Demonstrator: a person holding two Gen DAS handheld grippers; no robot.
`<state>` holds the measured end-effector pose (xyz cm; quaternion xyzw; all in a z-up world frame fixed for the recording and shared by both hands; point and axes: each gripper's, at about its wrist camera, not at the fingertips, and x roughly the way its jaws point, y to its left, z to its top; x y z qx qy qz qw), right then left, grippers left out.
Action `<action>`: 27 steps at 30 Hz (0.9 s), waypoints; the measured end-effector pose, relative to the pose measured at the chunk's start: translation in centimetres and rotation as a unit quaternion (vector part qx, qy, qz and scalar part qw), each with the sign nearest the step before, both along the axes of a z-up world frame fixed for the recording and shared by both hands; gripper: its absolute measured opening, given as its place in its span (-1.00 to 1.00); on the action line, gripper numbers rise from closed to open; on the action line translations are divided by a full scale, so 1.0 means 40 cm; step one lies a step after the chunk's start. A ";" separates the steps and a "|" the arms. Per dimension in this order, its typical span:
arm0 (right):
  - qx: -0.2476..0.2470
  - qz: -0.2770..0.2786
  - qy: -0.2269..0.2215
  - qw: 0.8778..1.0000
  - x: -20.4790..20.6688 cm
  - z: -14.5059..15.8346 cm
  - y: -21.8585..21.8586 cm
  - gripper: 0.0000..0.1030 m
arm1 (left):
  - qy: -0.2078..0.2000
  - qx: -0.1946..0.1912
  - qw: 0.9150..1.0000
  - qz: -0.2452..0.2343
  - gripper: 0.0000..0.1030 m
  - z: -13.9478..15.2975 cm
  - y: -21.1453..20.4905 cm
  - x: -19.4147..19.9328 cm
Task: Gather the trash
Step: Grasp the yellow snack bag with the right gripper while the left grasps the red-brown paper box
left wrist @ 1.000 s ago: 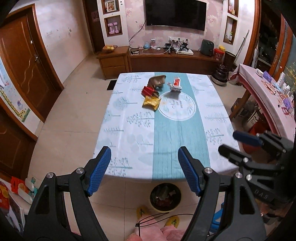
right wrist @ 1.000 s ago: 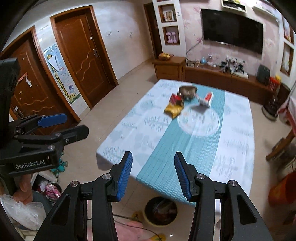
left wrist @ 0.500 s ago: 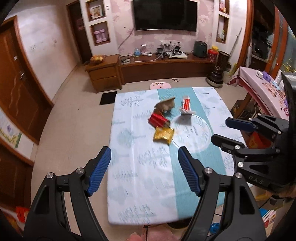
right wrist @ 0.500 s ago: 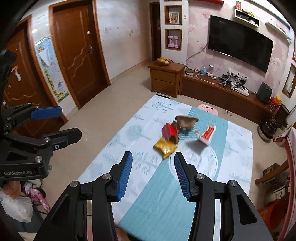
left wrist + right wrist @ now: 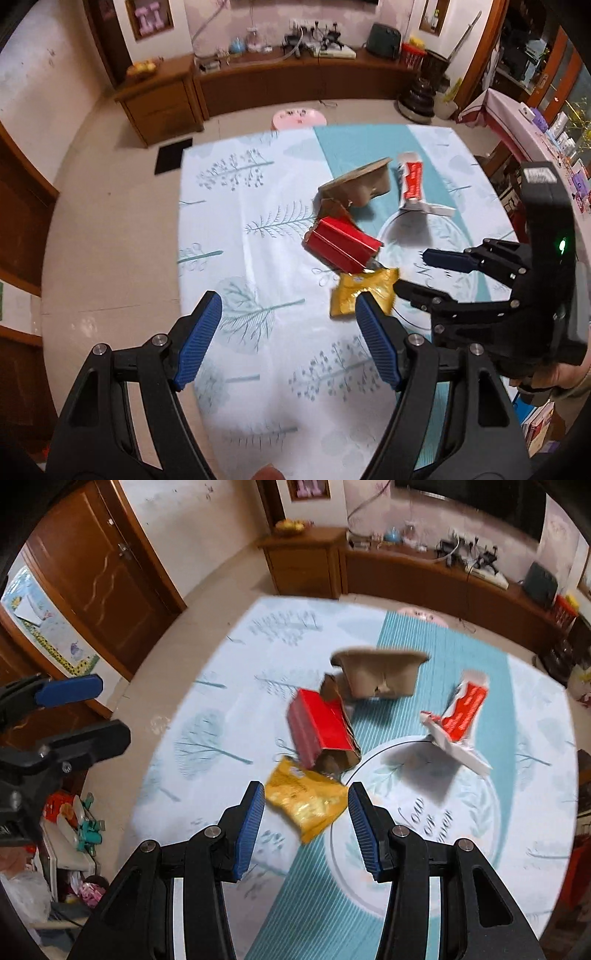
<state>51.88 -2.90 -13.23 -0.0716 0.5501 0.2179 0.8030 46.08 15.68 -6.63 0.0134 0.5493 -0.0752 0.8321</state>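
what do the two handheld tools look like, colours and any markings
Both are black, angular frames with silver bolts. The left tool and right tool each have two fingers faced with ribbed blue pads. From the left view, the right tool's boxy body carries a green light and a white label.

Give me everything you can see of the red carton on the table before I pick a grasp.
The red carton is a glossy red cardboard box lying on its side on the tablecloth, tilted, not held. Both ends are open: one brown flap sticks out toward the brown paper tray, and the near mouth shows a dark brown inside. That near end overlaps the top edge of the yellow snack bag. It looks dented and empty, though motion blur hides detail.
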 end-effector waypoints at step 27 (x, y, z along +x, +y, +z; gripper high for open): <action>0.020 0.061 0.079 0.995 0.011 -0.279 0.044 -0.11 | 0.061 -0.038 0.997 0.014 0.41 -0.221 0.003 0.125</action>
